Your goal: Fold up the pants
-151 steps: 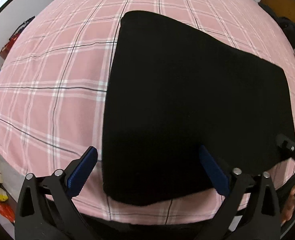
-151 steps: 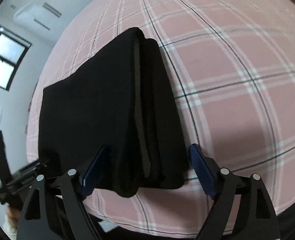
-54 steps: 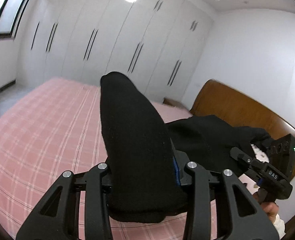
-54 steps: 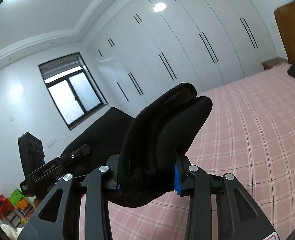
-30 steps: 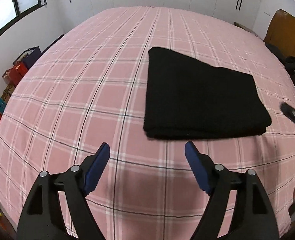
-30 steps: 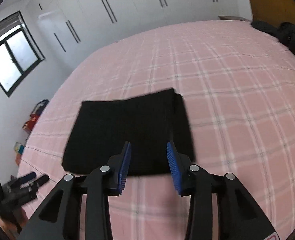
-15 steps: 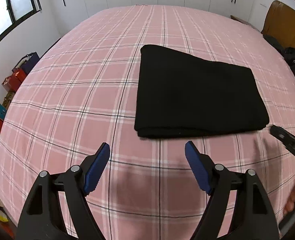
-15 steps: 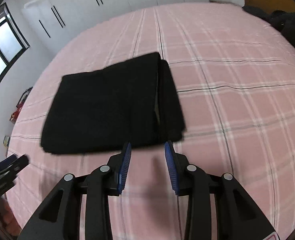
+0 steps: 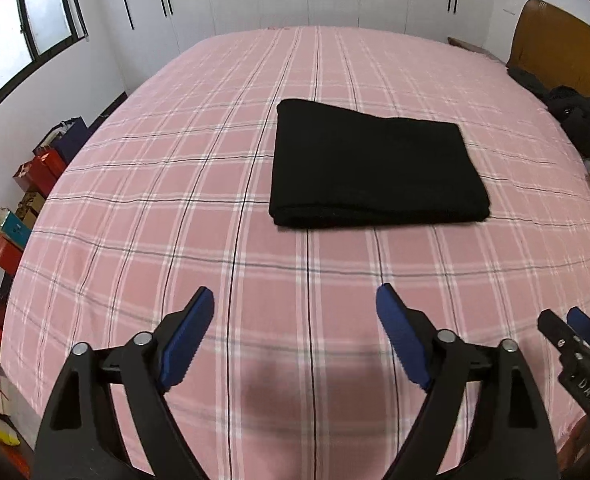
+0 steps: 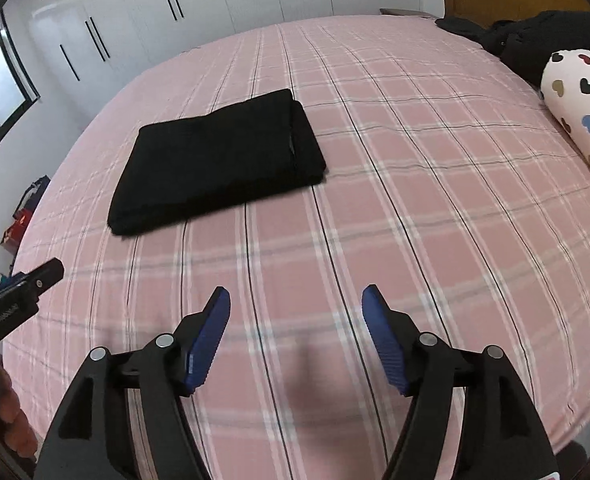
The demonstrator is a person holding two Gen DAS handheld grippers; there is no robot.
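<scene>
Both the left gripper [image 9: 295,312] and right gripper [image 10: 295,312]: black triangulated arms, silver pivot screws, ribbed blue pads [image 9: 187,344].

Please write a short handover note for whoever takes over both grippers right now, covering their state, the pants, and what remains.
Left gripper: jaws opening, nothing between them, over bare bedsheet.
Right gripper: jaws opening, nothing between them, also over bare sheet.
Pants: folded into a compact black rectangle, lying flat on the pink plaid bed, apart from both grippers.
Done: the fold looks complete and the pants are released.
Left: probably nothing; at most, check the layered edges for evenness.
</scene>
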